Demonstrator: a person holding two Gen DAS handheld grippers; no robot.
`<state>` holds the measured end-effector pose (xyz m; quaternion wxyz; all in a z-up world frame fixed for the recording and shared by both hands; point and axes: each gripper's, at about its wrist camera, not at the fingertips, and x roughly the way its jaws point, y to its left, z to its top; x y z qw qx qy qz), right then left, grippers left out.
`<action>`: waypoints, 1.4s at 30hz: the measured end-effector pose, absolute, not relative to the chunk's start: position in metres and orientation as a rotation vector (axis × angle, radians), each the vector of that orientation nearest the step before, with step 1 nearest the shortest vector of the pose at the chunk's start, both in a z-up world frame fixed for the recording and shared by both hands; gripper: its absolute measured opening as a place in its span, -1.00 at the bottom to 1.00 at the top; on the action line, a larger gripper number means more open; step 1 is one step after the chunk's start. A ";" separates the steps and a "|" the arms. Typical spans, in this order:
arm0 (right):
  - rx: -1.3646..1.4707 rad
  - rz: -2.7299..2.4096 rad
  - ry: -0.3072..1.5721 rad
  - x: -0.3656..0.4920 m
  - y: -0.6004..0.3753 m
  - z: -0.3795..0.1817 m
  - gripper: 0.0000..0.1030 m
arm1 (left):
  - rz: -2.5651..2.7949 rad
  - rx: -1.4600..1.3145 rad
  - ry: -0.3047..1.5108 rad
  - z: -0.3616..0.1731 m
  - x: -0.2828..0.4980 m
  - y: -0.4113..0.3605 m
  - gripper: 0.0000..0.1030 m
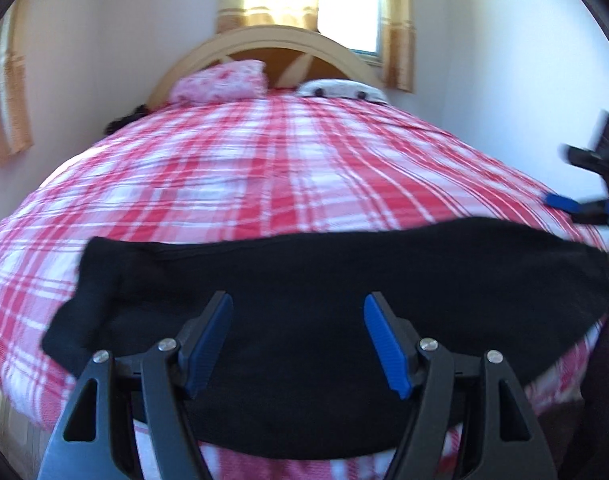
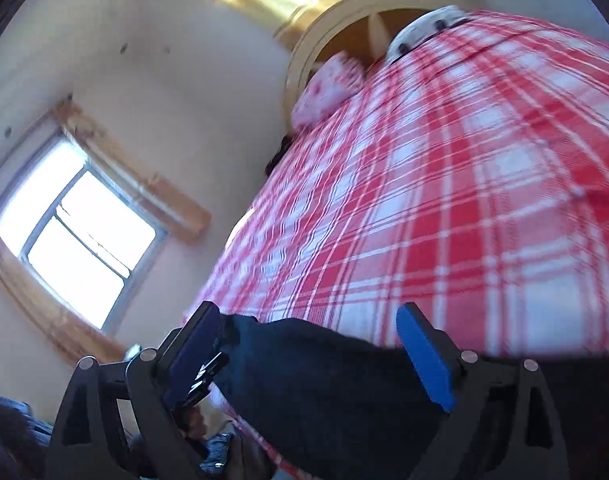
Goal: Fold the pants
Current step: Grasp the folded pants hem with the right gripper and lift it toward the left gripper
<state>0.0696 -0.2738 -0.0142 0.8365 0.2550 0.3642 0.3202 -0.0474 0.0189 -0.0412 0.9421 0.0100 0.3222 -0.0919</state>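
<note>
One garment to log: black pants (image 1: 304, 280), lying as a long dark band across the near edge of the bed (image 1: 264, 168), on the red-and-white plaid cover. From my left wrist view the cloth looks matte and flat, with no visible print; its far edge runs nearly straight across the plaid, and its near edge curves toward the camera. At the left end I see a narrower flap hanging off toward the bed's side, offset from the main band. The picture is somewhat blurred, so I cannot read seams or the waistband. My left gripper (image 1: 298, 344) hovers over the middle of the pants with its blue pads (image 1: 386, 350) spread apart and nothing pinched between them. My right gripper (image 2: 316, 360) is tilted in its own view, its jaws standing wide; a dark fold of the pants lies between the pads, but I see no pad pressing on it. In the left view the right gripper (image 1: 576, 208) shows at the far right, just beside the right end of the pants. Farther back, a pink floral pillow (image 1: 220, 82) sits against the curved wooden headboard (image 1: 264, 40).
</note>
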 end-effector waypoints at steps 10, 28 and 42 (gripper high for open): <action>0.039 0.670 0.870 0.040 -0.179 -0.038 0.77 | -0.221 0.015 0.767 -0.072 -0.040 0.011 0.56; 0.092 0.731 0.789 0.052 -0.180 -0.017 0.77 | -0.231 0.019 0.766 -0.075 -0.040 0.012 0.60; 0.050 0.875 0.960 0.047 -0.143 -0.047 0.77 | -0.233 0.005 0.771 -0.075 -0.038 0.013 0.63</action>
